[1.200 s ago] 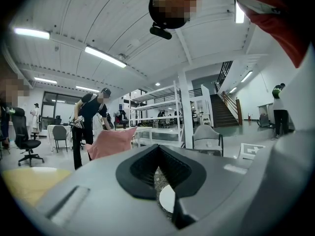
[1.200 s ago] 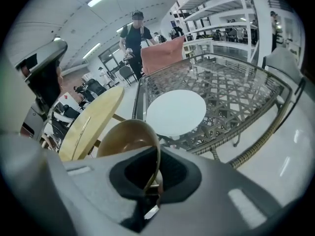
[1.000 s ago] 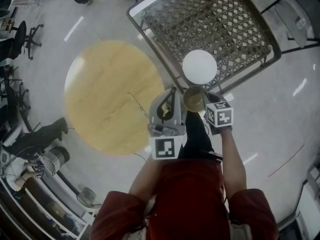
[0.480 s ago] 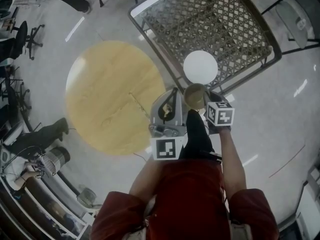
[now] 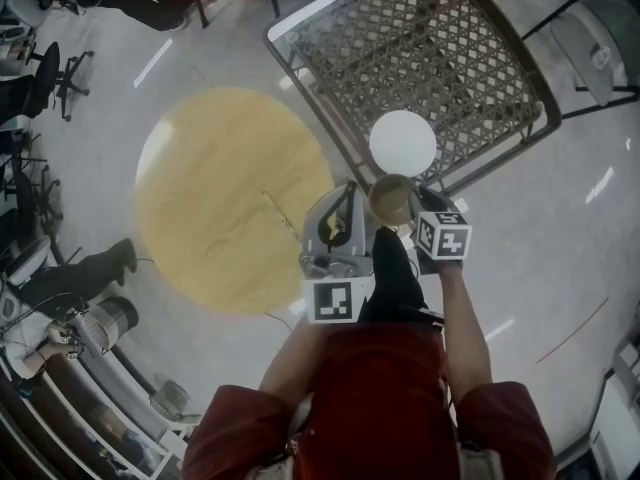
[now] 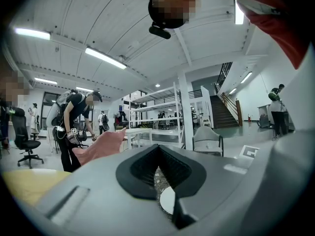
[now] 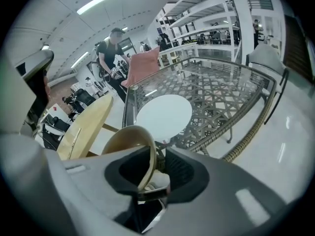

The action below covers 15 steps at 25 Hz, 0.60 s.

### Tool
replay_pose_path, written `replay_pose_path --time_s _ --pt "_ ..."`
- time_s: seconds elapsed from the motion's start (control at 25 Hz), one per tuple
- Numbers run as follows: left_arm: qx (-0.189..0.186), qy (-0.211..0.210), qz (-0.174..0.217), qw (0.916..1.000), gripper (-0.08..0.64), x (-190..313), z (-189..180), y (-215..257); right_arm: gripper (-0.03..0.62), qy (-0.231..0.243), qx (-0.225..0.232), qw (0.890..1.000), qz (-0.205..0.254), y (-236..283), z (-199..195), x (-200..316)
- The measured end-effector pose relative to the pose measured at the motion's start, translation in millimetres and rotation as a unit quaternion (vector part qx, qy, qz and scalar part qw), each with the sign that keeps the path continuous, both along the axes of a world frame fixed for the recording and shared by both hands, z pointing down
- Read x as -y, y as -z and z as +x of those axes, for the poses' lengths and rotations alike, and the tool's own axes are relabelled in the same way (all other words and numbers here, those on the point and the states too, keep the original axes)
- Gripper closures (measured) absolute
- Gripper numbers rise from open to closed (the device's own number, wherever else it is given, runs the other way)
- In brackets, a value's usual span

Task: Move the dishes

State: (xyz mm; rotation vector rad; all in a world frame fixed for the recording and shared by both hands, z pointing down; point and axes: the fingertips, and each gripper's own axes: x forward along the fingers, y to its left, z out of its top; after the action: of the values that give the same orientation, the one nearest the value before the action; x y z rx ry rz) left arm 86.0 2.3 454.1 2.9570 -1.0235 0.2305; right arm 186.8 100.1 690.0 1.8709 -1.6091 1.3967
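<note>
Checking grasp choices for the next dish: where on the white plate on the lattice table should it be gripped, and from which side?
On the white plate, probably the rim nearest the bowl, coming in low from the near corner of the table. It lies flat, so only its thin edge offers the fingers a pinch.

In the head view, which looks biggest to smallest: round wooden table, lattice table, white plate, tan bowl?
Tied: round wooden table and lattice table look alike.
Then white plate.
Smallest: tan bowl, even if nearer the camera.
</note>
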Motion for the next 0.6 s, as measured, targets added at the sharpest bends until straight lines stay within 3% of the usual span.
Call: replay_pose_path --time_s 0.16,0.32,0.6 --pt "0.01 -0.001 -0.002 0.9999 0.552 -1 -4 3 0.491 -0.003 -0.005 1.0 0.012 13 1 2" --pt "-0.006 0.006 0.009 0.9999 0.552 1 -6 15 0.491 -0.006 -0.016 0.999 0.041 38 2 9" --pt "-0.025 0.017 0.017 0.9994 0.552 3 -5 29 0.491 -0.008 -0.067 0.986 0.15 106 9 36"
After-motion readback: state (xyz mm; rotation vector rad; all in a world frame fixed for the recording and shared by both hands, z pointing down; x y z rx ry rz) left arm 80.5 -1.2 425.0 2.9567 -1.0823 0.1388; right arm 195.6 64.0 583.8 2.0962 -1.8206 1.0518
